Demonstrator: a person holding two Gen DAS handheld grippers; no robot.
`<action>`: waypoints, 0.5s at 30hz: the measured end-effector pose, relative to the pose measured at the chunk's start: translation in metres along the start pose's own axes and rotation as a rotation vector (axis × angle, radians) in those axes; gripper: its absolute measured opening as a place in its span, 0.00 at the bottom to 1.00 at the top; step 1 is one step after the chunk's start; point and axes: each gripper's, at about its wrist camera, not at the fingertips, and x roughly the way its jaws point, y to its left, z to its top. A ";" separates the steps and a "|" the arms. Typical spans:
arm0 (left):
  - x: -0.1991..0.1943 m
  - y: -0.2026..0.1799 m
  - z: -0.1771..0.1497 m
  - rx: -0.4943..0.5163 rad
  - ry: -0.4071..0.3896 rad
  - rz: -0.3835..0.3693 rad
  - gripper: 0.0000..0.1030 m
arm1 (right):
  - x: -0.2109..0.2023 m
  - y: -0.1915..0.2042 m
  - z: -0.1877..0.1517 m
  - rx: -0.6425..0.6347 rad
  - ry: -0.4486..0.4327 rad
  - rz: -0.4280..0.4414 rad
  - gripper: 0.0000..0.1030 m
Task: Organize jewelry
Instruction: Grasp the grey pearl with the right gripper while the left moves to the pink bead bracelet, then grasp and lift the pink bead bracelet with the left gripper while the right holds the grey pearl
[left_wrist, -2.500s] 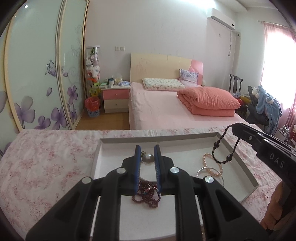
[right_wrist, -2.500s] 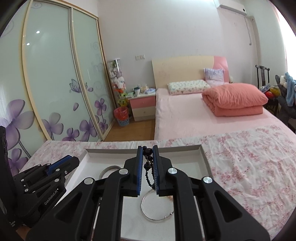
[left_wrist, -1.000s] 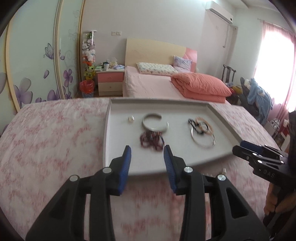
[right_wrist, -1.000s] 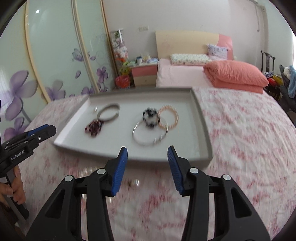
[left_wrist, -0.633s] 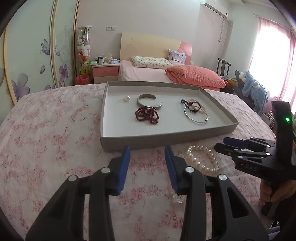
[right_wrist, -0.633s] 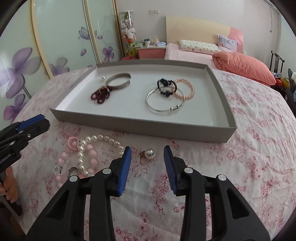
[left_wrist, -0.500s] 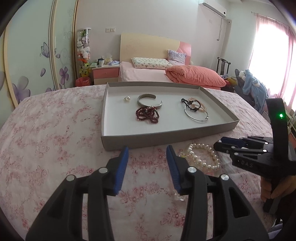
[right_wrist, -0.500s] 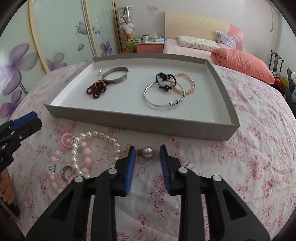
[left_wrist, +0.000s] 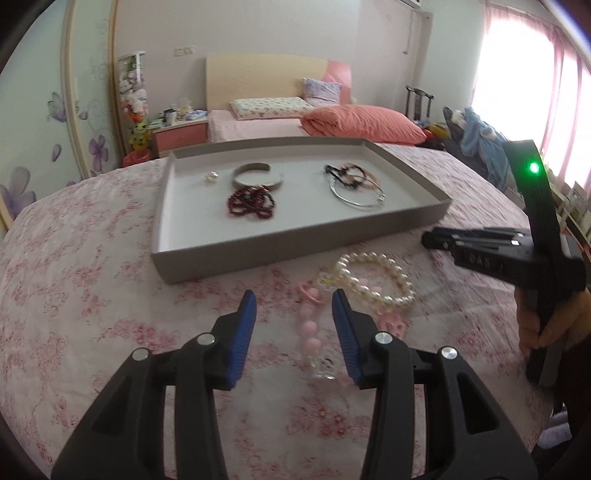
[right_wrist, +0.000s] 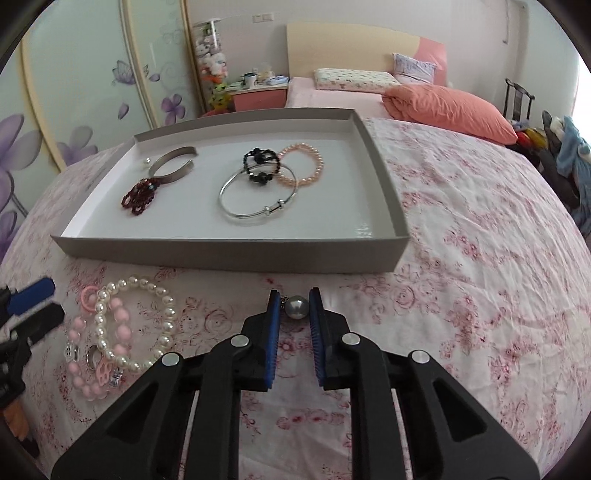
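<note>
Right tool (right_wrist: 293, 300) closing on the grey pearl earring (right_wrist: 296, 307) lying on the floral-sheeted bed (right_wrist: 461, 258), metal loop pointing 9 o'clock. Pads aren't visibly pressing yet. Grey cardboard tray (right_wrist: 229, 254) at 12 o'clock; left tool (left_wrist: 291, 306) partly open, empty.

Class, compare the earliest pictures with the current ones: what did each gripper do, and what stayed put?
The right gripper let go of the black bead bracelet in the tray, drew back and is closing around a pearl pendant on the bedspread. The left gripper left the dark red beads in the tray and now hangs open over the pink bead bracelet. The tray's other jewelry stayed put.
</note>
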 end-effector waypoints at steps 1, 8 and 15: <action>0.002 -0.003 -0.001 0.012 0.010 -0.007 0.41 | 0.000 0.000 0.000 0.000 0.000 0.000 0.16; 0.018 -0.016 -0.002 0.063 0.084 -0.004 0.35 | 0.001 0.001 0.001 -0.009 0.000 -0.010 0.16; 0.029 -0.019 -0.003 0.078 0.131 0.006 0.26 | 0.001 0.001 0.002 -0.006 0.001 -0.007 0.16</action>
